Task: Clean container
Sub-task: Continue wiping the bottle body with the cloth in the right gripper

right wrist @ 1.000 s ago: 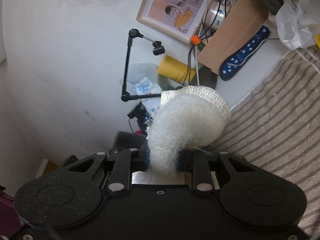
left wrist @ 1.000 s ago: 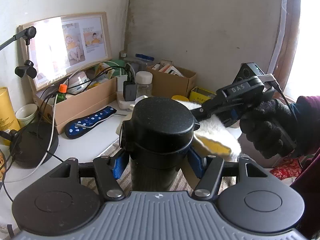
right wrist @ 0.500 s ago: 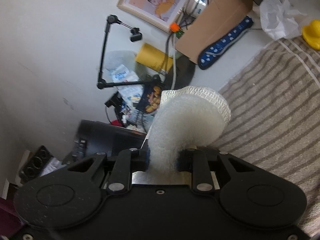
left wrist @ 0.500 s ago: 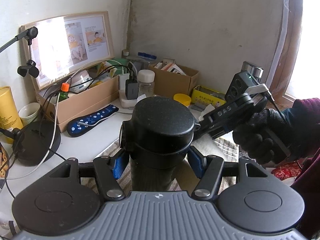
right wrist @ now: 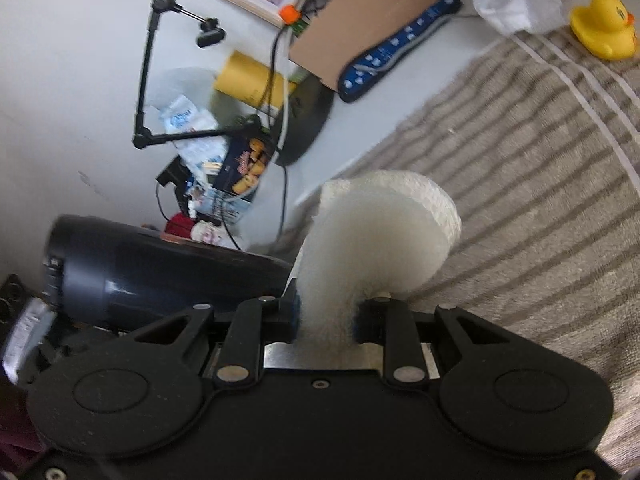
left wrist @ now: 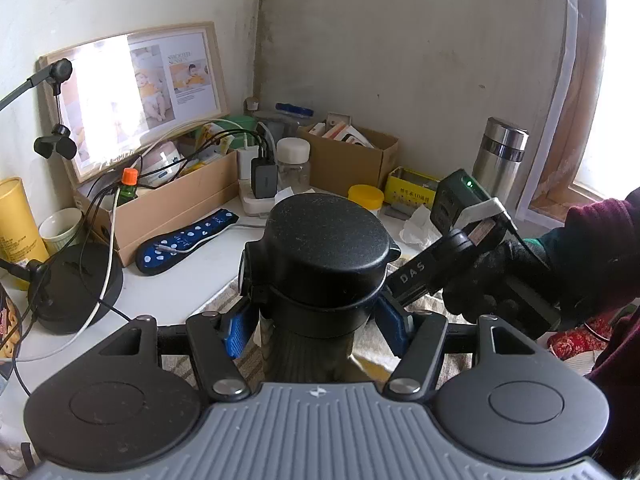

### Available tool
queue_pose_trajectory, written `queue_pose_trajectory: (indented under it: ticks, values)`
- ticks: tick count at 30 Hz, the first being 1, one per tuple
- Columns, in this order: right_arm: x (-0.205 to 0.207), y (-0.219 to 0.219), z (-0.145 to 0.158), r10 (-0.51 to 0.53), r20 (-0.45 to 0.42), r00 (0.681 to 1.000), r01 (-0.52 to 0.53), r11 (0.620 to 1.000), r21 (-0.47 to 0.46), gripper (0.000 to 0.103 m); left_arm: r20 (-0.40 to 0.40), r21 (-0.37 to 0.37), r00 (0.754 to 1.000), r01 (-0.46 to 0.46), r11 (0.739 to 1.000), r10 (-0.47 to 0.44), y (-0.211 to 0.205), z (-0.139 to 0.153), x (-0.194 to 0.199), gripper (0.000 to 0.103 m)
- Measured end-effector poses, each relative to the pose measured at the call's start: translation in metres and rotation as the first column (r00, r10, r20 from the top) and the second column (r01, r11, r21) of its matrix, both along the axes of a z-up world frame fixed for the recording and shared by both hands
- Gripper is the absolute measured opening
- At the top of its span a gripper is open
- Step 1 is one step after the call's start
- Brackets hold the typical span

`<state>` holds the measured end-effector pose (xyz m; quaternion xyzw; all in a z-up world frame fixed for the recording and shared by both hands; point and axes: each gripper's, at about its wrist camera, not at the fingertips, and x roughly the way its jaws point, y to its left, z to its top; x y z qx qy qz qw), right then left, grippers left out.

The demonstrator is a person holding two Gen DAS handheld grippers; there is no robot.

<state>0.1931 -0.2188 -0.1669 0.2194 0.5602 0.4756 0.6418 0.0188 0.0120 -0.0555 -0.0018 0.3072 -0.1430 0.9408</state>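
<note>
A black lidded container [left wrist: 320, 248] stands upright in the middle of the left wrist view. My left gripper [left wrist: 316, 328] is shut on its body, one blue pad on each side. In the right wrist view my right gripper [right wrist: 326, 316] is shut on a folded white sponge [right wrist: 380, 240], which curls over above the striped towel [right wrist: 520, 200]. The same container [right wrist: 152, 264] shows dark at the left of that view, beside the sponge and apart from it. A black-gloved hand [left wrist: 492, 284] holds the right gripper low to the right of the container, its fingertips hidden behind the lid.
Along the wall stand cardboard boxes [left wrist: 180, 204] with cables, a steel flask [left wrist: 500, 160] and a yellow tin [left wrist: 412, 192]. A blue dotted power strip [left wrist: 188, 240] and a black round base [left wrist: 76, 280] lie to the left. A yellow rubber duck [right wrist: 604, 26] sits on the towel.
The right gripper has sunk with the sponge, which dropped out of sight behind the container in the left wrist view. The black container has come into the right wrist view at the left.
</note>
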Motion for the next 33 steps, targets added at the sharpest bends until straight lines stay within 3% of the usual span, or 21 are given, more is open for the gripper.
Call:
queue_pose_trajectory:
  ticks: [6,9,12,15,17,20,23,25,29,31,33]
  values:
    - [-0.003,-0.005,-0.014,-0.007,-0.026,1.000,0.006,1.000,-0.015,0.021,-0.007,0.018,0.999,0.039,0.999,-0.039,-0.002,0.005,-0.002,0.063]
    - [-0.005,-0.007,-0.014,-0.013,-0.029,0.999,0.012,1.000,-0.016,0.021,-0.020,0.091,0.992,0.125,0.988,-0.123,-0.004,0.007,0.005,0.062]
    - [-0.007,-0.007,-0.008,0.000,-0.010,1.000,0.000,1.000,-0.022,0.021,-0.041,0.163,0.975,0.224,0.961,-0.220,-0.004,0.009,0.015,0.061]
    - [-0.010,-0.008,0.001,0.000,0.023,1.000,0.001,1.000,-0.016,0.022,-0.071,0.134,0.972,0.233,0.963,-0.225,0.001,0.012,0.024,0.061]
    - [-0.013,-0.009,0.009,-0.006,0.050,0.999,0.006,1.000,-0.004,0.022,-0.093,0.086,0.979,0.191,0.978,-0.183,0.002,0.013,0.026,0.062]
    - [-0.019,-0.011,0.022,-0.013,0.096,0.995,0.011,1.000,0.016,0.022,-0.121,0.048,0.992,0.049,0.998,-0.043,-0.006,0.013,0.025,0.066]
    - [-0.026,-0.013,0.038,-0.029,0.134,0.991,0.023,0.999,0.044,0.022,-0.152,-0.004,0.980,-0.134,0.991,0.132,-0.014,0.012,0.026,0.067]
    - [-0.029,-0.015,0.048,-0.043,0.152,0.987,0.033,0.997,0.067,0.022,-0.126,-0.052,0.975,-0.191,0.980,0.183,-0.015,0.013,0.023,0.067]
    - [-0.035,-0.018,0.064,-0.060,0.183,0.981,0.042,0.994,0.101,0.022,-0.095,-0.042,0.987,-0.131,0.990,0.127,-0.010,0.013,0.022,0.067]
    - [-0.036,-0.020,0.070,-0.065,0.193,0.979,0.044,0.993,0.113,0.022,-0.083,-0.020,0.996,-0.038,0.999,0.036,-0.007,0.014,0.027,0.067]
    - [-0.035,-0.025,0.075,-0.082,0.192,0.978,0.058,0.990,0.131,0.022,-0.061,0.008,0.991,0.120,0.993,-0.119,-0.001,0.014,0.032,0.067]
